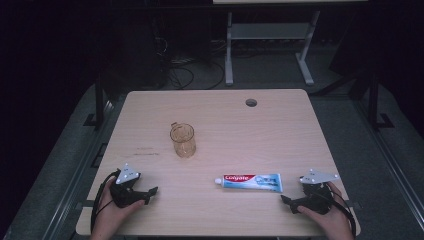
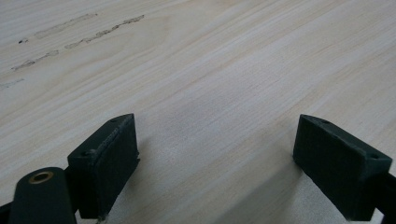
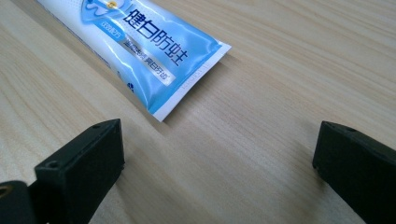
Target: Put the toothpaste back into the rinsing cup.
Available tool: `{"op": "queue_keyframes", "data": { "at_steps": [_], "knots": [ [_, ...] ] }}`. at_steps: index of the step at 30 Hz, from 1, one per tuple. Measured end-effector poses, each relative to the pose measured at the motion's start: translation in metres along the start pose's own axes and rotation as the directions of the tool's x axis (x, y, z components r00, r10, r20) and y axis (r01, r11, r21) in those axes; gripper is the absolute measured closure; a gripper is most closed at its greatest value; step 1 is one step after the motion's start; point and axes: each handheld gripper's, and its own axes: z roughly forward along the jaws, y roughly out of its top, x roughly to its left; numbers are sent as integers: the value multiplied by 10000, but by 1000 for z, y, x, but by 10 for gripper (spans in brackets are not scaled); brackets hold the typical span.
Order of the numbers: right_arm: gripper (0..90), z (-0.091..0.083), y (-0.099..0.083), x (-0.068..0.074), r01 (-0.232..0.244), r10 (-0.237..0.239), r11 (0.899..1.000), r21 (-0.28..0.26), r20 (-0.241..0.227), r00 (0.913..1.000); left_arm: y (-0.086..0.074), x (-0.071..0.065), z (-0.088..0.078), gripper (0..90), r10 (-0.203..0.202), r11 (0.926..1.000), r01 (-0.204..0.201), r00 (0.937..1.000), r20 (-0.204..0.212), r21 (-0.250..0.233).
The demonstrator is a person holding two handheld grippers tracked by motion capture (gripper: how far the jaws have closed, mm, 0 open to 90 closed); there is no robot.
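Note:
A blue and white toothpaste tube (image 1: pixel 252 181) lies flat on the wooden table (image 1: pixel 220 120), cap to the left, near the front right. Its crimped end (image 3: pixel 154 65) shows just beyond my right gripper (image 3: pixel 217 163), whose jaws stand wide apart with bare wood between them. In the high view the right gripper (image 1: pixel 287 201) rests on the table just right of the tube, held by a hand. A clear amber plastic cup (image 1: pixel 183 140) stands upright near the middle. My left gripper (image 1: pixel 152 192) rests at the front left, open over bare wood (image 2: pixel 215 154), well clear of the cup.
A round cable hole (image 1: pixel 251 102) sits near the table's far edge. Faint dark scuff marks (image 2: pixel 79 28) run across the wood ahead of the left gripper. White desk legs (image 1: pixel 229 50) and cables stand on the dark floor beyond the table.

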Motion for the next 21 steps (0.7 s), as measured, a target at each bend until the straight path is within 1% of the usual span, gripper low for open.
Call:
{"op": "queue_keyframes", "data": {
  "at_steps": [4, 5, 6, 7, 8, 9, 10, 11, 12, 13, 14, 15, 18, 19, 20, 21],
  "knots": [
    [16, 0, 0, 0, 11, -11, 10000, -2, -7, 10000, 0, 0, 0, 129, 15, 10000, -15, 10000, 10, -6],
    [38, -1, 0, 0, 12, -12, 10000, -12, -20, 10000, 0, 0, 0, 128, 12, 10000, -12, 10000, 17, -7],
    [38, -1, 0, 0, 12, -12, 10000, -12, -20, 10000, 0, 0, 0, 129, 12, 10000, -12, 10000, 17, -7],
    [159, -3, -2, -1, -15, 16, 9997, -256, 35, 10000, 0, 0, 0, 129, 11, 10000, -11, 10000, 17, -9],
    [163, -4, -2, -1, -63, 62, 9993, -369, -32, 10000, 0, 0, 0, 129, 8, 10000, -8, 10000, 23, -12],
    [161, -5, -3, -2, -61, 57, 9993, -373, -112, 9999, 0, 0, 1, 128, 21, 10000, -21, 10000, 36, -4],
    [184, -5, -3, -2, -79, 73, 9992, -394, -136, 9999, 0, 0, 1, 128, 27, 10000, -27, 10000, 45, -5],
    [252, -6, -3, -2, -74, 70, 9990, -437, -91, 9999, 0, 0, 1, 129, 30, 10000, -30, 10000, 44, -6],
    [252, -6, -3, -2, -74, 70, 9990, -437, -91, 9999, 0, 0, 1, 129, 30, 10000, -30, 10000, 44, -6],
    [279, -9, -2, -3, -255, 243, 9987, -445, -275, 9993, 0, 0, 1, 129, 32, 10000, -32, 10000, 43, -7],
    [279, -9, -2, -3, -255, 243, 9987, -445, -275, 9993, 0, 0, 1, 129, 32, 10000, -32, 10000, 43, -7],
    [345, -11, -1, -2, -267, 250, 9987, -436, -379, 9990, 0, 0, 1, 130, 36, 10000, -36, 10000, 45, -7],
    [409, -16, 1, 2, -272, 248, 9983, -514, -486, 9985, 0, 0, 1, 129, 69, 10000, -69, 9999, 96, -14],
    [409, -16, 1, 2, -272, 248, 9983, -514, -486, 9985, 0, 0, 1, 129, 69, 10000, -69, 9999, 96, -14],
    [438, -18, 2, 3, -231, 200, 9981, -580, -533, 9984, 0, 0, 1, 129, 69, 10000, -69, 9999, 97, -13],
    [492, -20, 3, 6, -335, 291, 9976, -614, -718, 9970, 0, 0, 1, 129, 74, 10000, -73, 9999, 98, -14]
  ]
}}
